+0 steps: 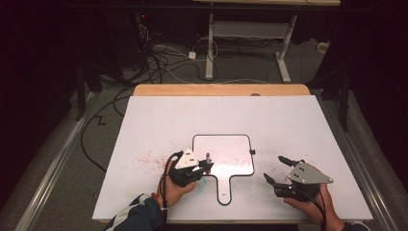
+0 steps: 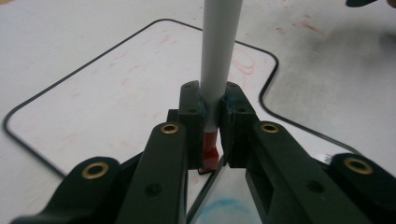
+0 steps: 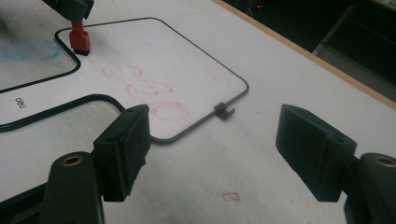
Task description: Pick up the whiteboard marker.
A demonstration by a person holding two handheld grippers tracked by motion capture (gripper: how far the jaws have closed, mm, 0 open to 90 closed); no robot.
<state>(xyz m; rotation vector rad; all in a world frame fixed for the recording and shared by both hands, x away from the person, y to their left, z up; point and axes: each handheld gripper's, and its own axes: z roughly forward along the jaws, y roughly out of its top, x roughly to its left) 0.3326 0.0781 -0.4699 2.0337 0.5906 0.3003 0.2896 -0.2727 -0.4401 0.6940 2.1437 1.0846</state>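
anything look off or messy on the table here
Red marker smudges speckle the white table cover left of the small whiteboard, off the board itself. The board carries faint, half-wiped red scribbles. The marker in the left tongs looks intact.

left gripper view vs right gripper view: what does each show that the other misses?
Left gripper view alone: the marker's grey barrel clamped between the left tool's jaws. Right gripper view alone: the right tool open and empty, red scribbles, the board's side clip, the table's wooden edge. Both: the handheld whiteboard, the marker's red end, a blue smudge.
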